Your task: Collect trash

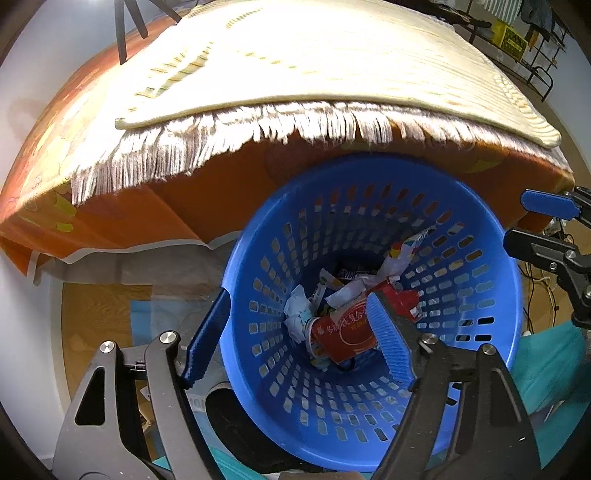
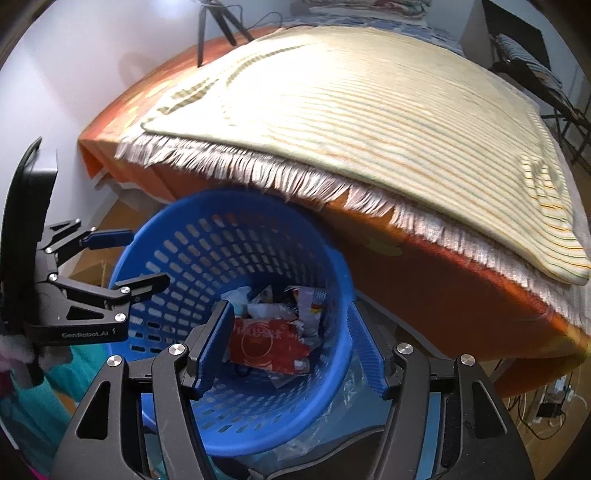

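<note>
A blue perforated plastic basket [image 1: 480,332] stands on the floor against the bed; it also shows in the right wrist view [image 2: 207,258]. Inside lie a red printed wrapper [image 1: 347,332] [image 2: 266,343], crumpled white paper [image 1: 299,314] [image 2: 236,295] and other packets. My left gripper [image 1: 299,336] is open and empty, straddling the basket's left rim, one finger outside and one inside. My right gripper [image 2: 291,343] is open and empty, straddling the basket's right rim. Each gripper shows in the other's view: the right one [image 1: 532,229] and the left one [image 2: 133,258].
A bed with an orange sheet [image 2: 443,280] and a cream fringed blanket [image 2: 369,122] rises right behind the basket. Tripod legs [image 2: 218,26] stand at the back. Cables [image 2: 550,406] lie on the wood floor to the right. Teal cloth [image 1: 554,369] is near me.
</note>
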`<state>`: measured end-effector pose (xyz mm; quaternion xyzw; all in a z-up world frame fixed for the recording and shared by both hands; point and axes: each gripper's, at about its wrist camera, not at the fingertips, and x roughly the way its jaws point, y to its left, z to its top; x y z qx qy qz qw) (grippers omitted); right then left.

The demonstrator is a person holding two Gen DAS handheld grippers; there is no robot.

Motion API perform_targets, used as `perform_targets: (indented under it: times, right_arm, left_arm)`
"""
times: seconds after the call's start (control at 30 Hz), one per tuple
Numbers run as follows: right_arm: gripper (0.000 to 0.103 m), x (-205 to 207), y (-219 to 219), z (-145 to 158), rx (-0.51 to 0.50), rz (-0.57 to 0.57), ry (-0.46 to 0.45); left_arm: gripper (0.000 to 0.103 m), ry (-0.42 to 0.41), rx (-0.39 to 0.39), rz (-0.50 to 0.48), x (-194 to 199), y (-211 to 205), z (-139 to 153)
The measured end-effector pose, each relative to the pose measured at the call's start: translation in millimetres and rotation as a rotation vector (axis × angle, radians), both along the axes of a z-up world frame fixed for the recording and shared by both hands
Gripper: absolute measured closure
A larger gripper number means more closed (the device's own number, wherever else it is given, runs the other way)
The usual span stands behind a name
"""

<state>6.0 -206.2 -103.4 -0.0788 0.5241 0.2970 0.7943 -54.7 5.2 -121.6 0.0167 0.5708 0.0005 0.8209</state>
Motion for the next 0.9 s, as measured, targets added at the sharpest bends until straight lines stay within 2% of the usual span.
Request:
perform_targets:
  times: [0.27,0.57,0.9]
  right_arm:
    - [0.040,1.7,-0.1,8.3,-0.030,-0.030,-0.041]
    - [0.040,10.6,-2.8,24.0,0.004,-0.057,-0.054]
    - [0.040,29.7,-10.1,47.8,0.026,-0.108,-0.113]
  left_arm:
    - [0.024,-0.029,-0.010,0.014,5.1,2.6,17.6]
    - [0.024,-0.083,-0.038,0.046,21.0,7.6,48.3]
    - [0.024,-0.163,-0.051,0.060,42.9,10.6,86.2]
